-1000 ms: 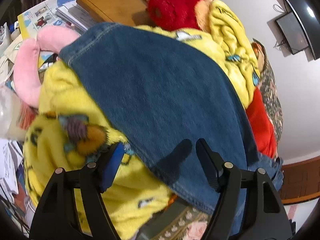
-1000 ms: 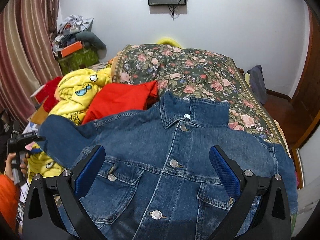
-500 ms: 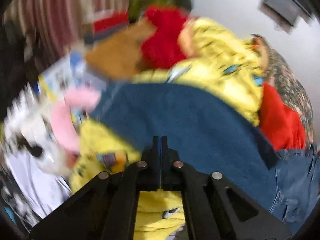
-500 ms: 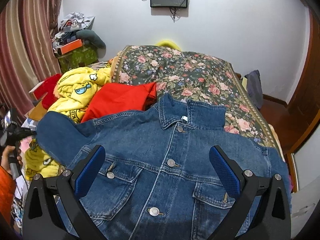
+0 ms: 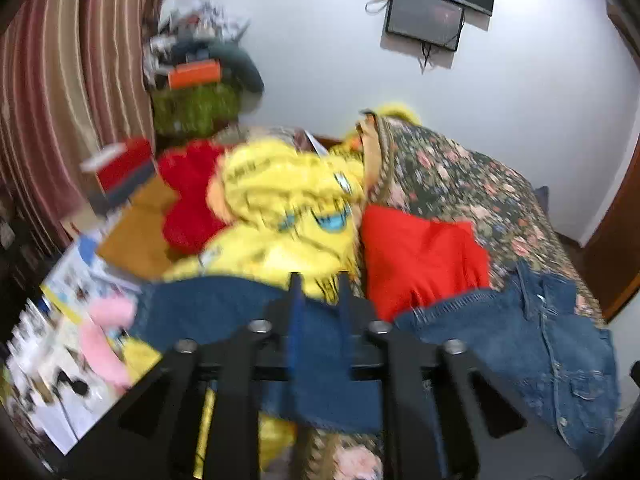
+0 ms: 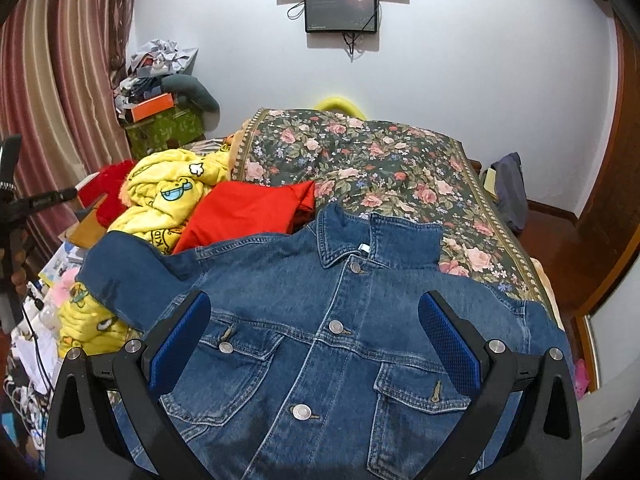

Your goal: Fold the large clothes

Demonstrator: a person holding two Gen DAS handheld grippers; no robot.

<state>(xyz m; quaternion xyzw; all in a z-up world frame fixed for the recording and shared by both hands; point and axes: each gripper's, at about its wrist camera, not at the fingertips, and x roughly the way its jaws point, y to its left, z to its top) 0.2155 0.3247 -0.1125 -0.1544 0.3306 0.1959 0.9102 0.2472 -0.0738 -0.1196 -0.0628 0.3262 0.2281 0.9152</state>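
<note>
A blue denim jacket lies front up on the floral bed cover, collar toward the wall. Its left sleeve stretches left over a yellow blanket. My right gripper is open and empty, hovering above the jacket's chest. In the left wrist view my left gripper is shut on the sleeve, with denim pinched between the fingers and the sleeve end hanging down over them. The jacket body shows at the right there.
A red garment and a yellow cartoon blanket lie at the bed's left. Red plush, a pink toy and papers sit beside the bed. Boxes stack by the striped curtain. Two screens hang on the wall.
My left gripper went from open over the sleeve to shut on it, and has lifted and swung toward the bed. My right gripper stayed open and rose slightly.
</note>
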